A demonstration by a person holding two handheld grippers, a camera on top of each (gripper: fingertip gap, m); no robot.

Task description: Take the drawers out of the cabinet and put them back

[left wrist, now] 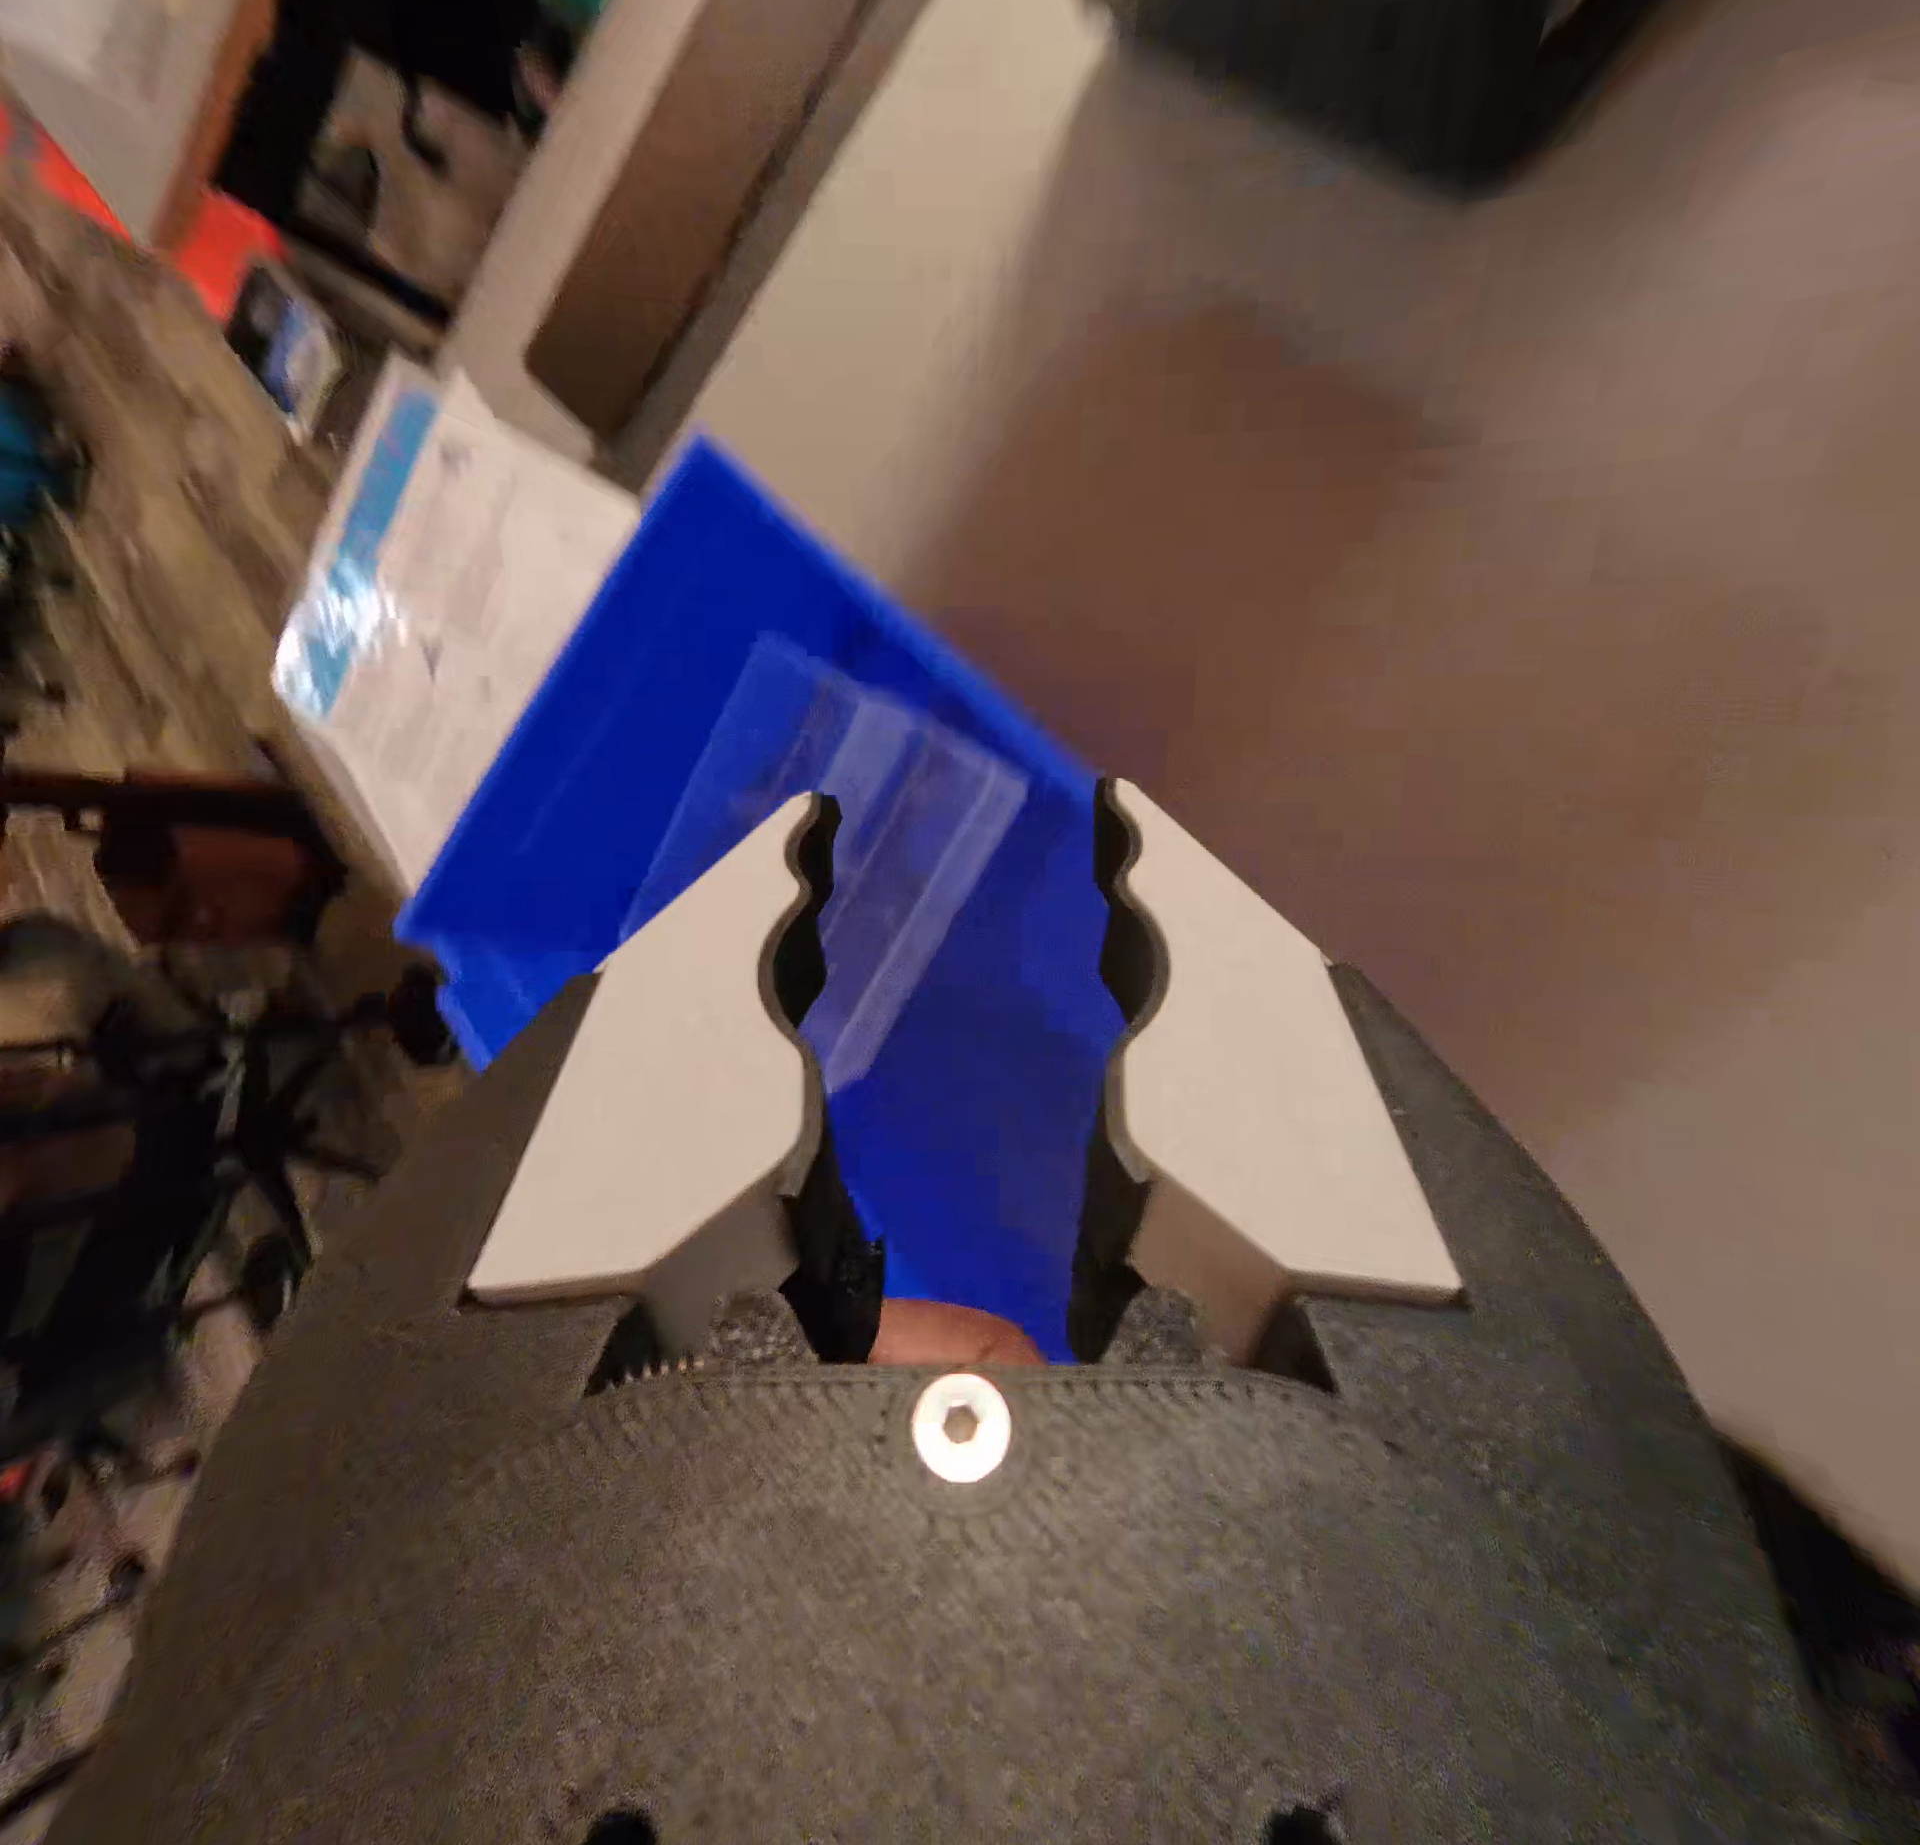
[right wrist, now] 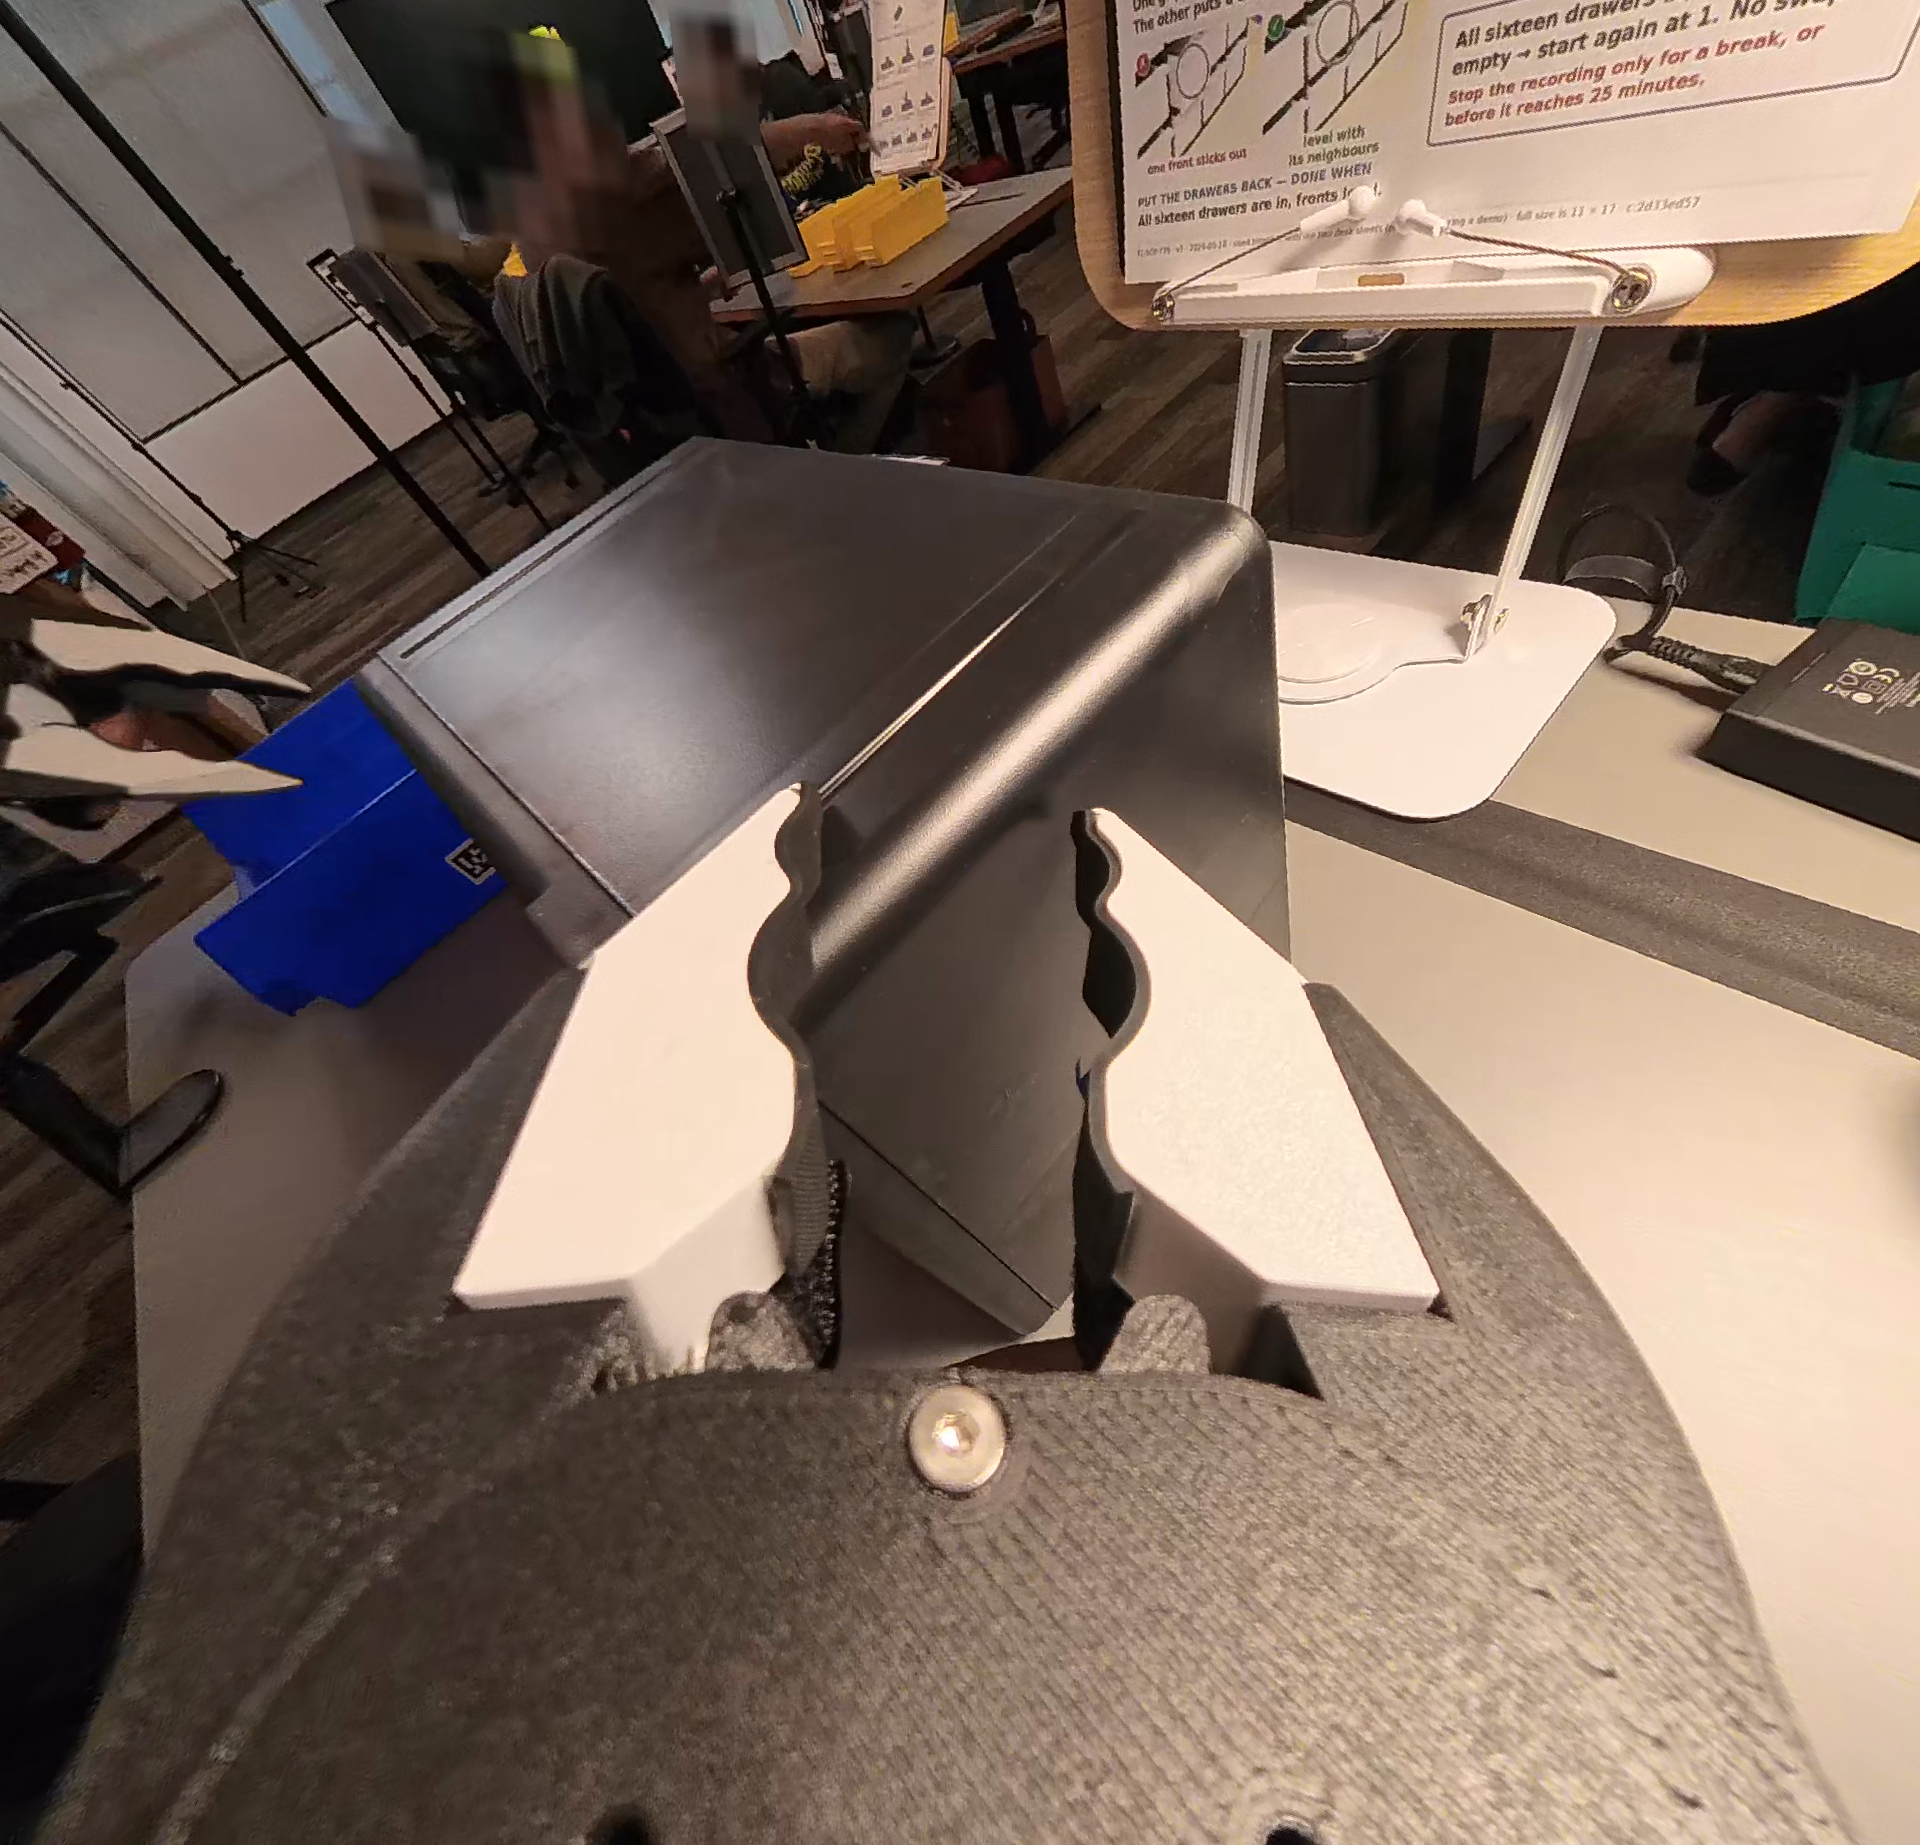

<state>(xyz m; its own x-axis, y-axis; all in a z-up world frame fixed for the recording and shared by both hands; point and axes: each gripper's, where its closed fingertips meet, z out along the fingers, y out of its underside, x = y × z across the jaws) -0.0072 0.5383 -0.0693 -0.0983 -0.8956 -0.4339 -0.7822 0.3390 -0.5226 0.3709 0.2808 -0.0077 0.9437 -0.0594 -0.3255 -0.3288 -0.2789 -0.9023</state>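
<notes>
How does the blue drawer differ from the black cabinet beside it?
The blue drawer is bright blue, while the black cabinet is dark and matte. The drawer is much smaller than the cabinet. The drawer carries a small square marker; none shows on the cabinet. Both rest on the grey table.

Pale grey table (right wrist: 1558,1120), crossed by a dark strip (right wrist: 1662,922). Resting directly on it: black cabinet (right wrist: 831,673), blue drawer (right wrist: 343,891) just beside the cabinet's left end (near the table edge), white stand base (right wrist: 1455,694) behind the cabinet, flat black box (right wrist: 1839,746) far right.
</notes>
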